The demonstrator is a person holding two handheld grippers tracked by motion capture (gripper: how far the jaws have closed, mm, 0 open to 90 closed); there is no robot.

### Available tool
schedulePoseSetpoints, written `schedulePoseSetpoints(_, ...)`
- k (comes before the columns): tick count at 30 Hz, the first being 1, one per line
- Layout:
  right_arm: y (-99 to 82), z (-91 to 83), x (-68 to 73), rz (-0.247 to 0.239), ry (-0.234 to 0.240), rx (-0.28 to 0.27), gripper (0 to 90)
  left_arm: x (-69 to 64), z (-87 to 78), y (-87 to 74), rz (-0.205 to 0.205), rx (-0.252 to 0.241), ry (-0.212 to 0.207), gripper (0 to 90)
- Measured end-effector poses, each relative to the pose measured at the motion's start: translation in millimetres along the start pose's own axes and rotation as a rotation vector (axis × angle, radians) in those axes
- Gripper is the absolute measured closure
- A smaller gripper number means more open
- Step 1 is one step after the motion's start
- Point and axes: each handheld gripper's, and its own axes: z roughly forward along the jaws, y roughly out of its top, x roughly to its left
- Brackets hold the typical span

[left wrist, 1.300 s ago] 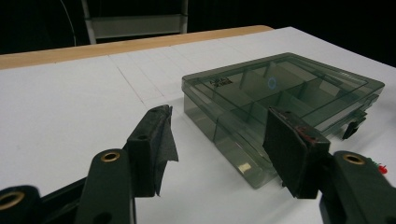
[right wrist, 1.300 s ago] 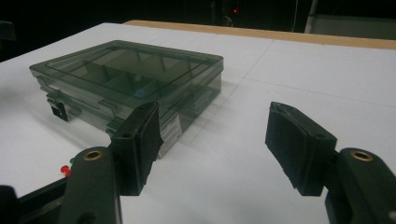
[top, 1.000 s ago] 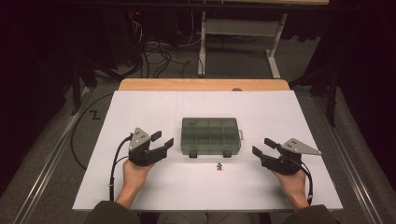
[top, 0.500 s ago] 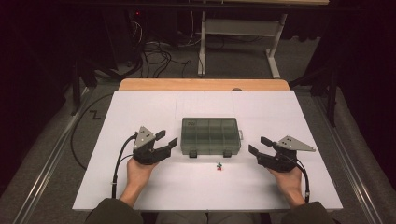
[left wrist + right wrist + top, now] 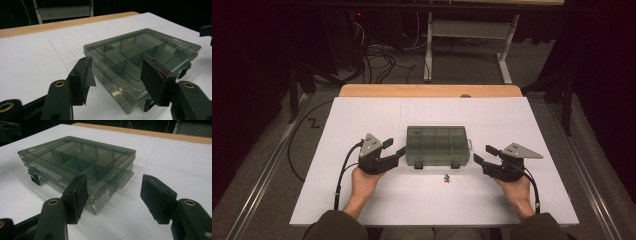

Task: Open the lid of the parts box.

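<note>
Flanking a smoky translucent compartment box (image 5: pixel 438 146), lid shut, lying flat on the white table sheet (image 5: pixel 337 125) between the two tongs. Left gripper (image 5: pixel 395 152) spread, nothing between the pads; box's left end just beside its tips, near corner already partly between the jaws in the left gripper view (image 5: pixel 140 62). Right gripper (image 5: pixel 484 156) also spread and empty, jaws just been closing a little with nothing between them; box's right end and tab near but apart (image 5: pixel 75 162). Long axis of box running gripper to gripper. Left hand judged the nearer. Front latches (image 5: pixel 455 163) facing the person; tiny coloured bits (image 5: pixel 446 178) on sheet in front of box, between the tongs.
</note>
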Motion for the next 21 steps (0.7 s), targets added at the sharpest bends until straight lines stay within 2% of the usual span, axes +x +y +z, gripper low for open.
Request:
schedulePoseSetpoints(3, 3.1, 4.5, 2.3, 0.0, 0.007, 0.01, 43.3, -4.6, 6.5, 3.2, 0.017, 0.002, -0.013, 42.9)
schedulePoseSetpoints(6, 4.1, 7.3, 3.0, -0.001, 0.01, 0.021, 44.1, -5.6, 9.0, 4.1, 0.028, 0.006, -0.007, 43.4)
schedulePoseSetpoints(10, 5.8, 11.7, 3.3, 0.009, 0.016, 0.046, 46.7, -6.4, 13.9, 6.1, 0.007, 0.028, -0.021, 44.9)
schedulePoseSetpoints(12, 9.1, 11.6, 4.7, 0.004, 0.017, 0.064, 50.7, -6.4, 12.3, 9.9, -0.009, 0.036, -0.03, 46.7)
schedulePoseSetpoints(14, 11.6, 11.3, 6.6, -0.01, 0.007, 0.079, 55.7, -7.0, 12.0, 11.1, 0.002, 0.04, -0.027, 46.2)
schedulePoseSetpoints(15, 12.5, 11.5, 7.5, -0.022, 0.001, 0.087, 57.7, -9.8, 11.5, 12.8, 0.051, 0.054, -0.004, 46.6)
schedulePoseSetpoints(16, 12.5, 11.5, 7.5, -0.022, 0.001, 0.087, 57.7, -9.8, 11.5, 12.8, 0.051, 0.054, -0.004, 47.6)
schedulePoseSetpoints(17, 14.3, 12.8, 8.5, -0.036, 0.001, 0.118, 60.6, -12.4, 11.8, 14.1, 0.079, 0.07, 0.008, 48.7)
schedulePoseSetpoints(21, 15.8, 13.7, 8.2, -0.041, 0.004, 0.133, 61.8, -15.6, 12.6, 15.9, 0.099, 0.109, 0.012, 50.9)
